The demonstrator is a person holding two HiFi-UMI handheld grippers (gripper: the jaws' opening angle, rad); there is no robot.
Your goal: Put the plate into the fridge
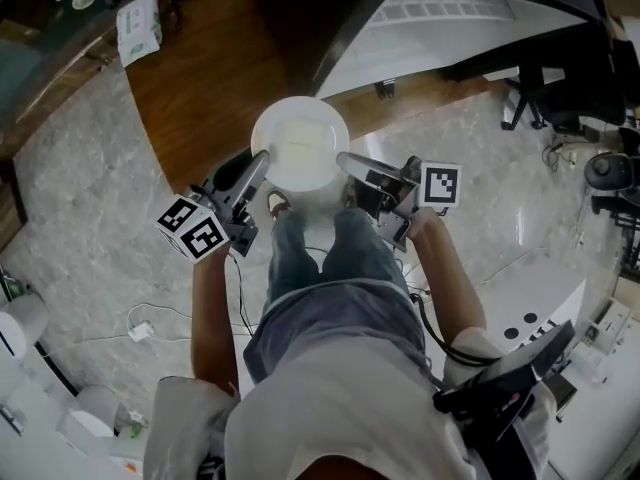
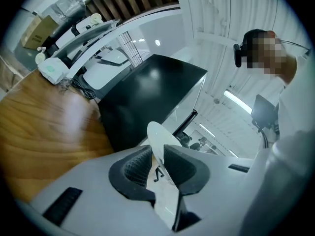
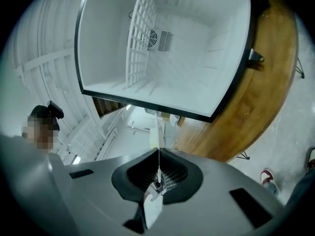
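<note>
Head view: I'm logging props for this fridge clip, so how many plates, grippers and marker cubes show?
plate: 1
grippers: 2, the left gripper and the right gripper, both on the plate's rim
marker cubes: 2, the left cube and the right cube
Total: 5

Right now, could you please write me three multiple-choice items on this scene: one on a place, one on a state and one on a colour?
1. Where is the round white plate? A. on the wooden floor; B. between the left tongs and right tongs; C. on the fridge shelf.
2. The black-cased fridge stands: A. open; B. shut; C. taped shut.
3. Its inside walls are: A. black; B. blue; C. white.
Key: B, both tongs clamp its rim on opposite sides; A, the right gripper view looks straight inside; C, those walls show white.
</note>
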